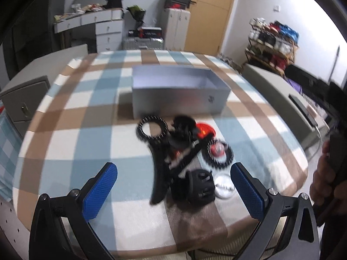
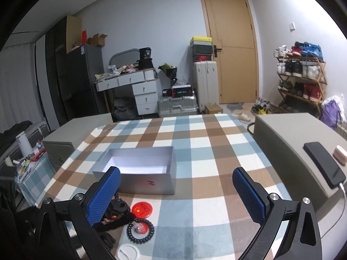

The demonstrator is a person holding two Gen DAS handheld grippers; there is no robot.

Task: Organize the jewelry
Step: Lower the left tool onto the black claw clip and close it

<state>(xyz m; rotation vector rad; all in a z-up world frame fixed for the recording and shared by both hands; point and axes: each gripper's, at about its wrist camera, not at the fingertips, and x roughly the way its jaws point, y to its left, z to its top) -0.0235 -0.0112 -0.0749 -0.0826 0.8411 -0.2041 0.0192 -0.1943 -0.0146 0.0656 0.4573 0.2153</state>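
Note:
A pile of black and red accessories lies on the checked tablecloth (image 1: 71, 134): a beaded black bracelet (image 1: 151, 130), a second beaded bracelet (image 1: 220, 155), a black headband (image 1: 159, 173), a black claw clip (image 1: 200, 187), a red round badge (image 1: 205, 131) and a clear round lid (image 1: 224, 185). An open silver box (image 1: 180, 99) stands behind them. My left gripper (image 1: 173, 192) is open, just in front of the pile. My right gripper (image 2: 176, 197) is open and empty, right of the pile (image 2: 121, 214), facing the box (image 2: 141, 173).
Grey cabinets (image 2: 288, 143) flank the table; the right one carries a black phone (image 2: 323, 164) on a cable. A hand holding the other gripper (image 1: 331, 173) shows at the right edge of the left wrist view. Drawers, suitcases and a shoe rack stand behind.

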